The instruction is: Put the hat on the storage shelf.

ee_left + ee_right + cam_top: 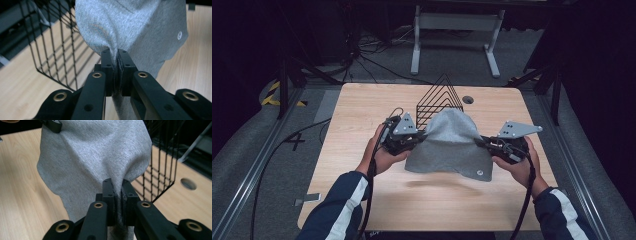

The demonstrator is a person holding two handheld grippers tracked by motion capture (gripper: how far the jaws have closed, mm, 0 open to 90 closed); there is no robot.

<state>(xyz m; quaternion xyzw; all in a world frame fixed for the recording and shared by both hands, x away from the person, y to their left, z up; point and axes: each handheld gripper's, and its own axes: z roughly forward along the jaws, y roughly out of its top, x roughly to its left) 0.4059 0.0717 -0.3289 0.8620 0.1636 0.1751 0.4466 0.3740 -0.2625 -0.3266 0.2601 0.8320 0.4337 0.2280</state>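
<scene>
Black wire rack (439, 97) stands at upper centre of the high view on the light wood table (362, 120), right behind the cloth and partly hidden by it; round cable hole (468, 99) just right of the rack near the table's far edge. White desk frame (457, 37) on grey floor at top of frame, black cables trailing at upper left, yellow-black floor tape at far left. Grey knit garment (452, 145) hangs at frame centre, lifted off the table with its shadow below, stretched between both grippers, bunched into a peak at top middle, lower edge sagging, small round white logo at its lower right corner. Left gripper (414, 139) at centre-left, jaws pressed together pinching the garment's edge; the left gripper view shows fabric squeezed between the pads, rack at upper left. Right gripper (486, 143) at centre-right, jaws likewise clamped on the garment edge. Hands in dark sleeves with white stripes enter from the bottom.
</scene>
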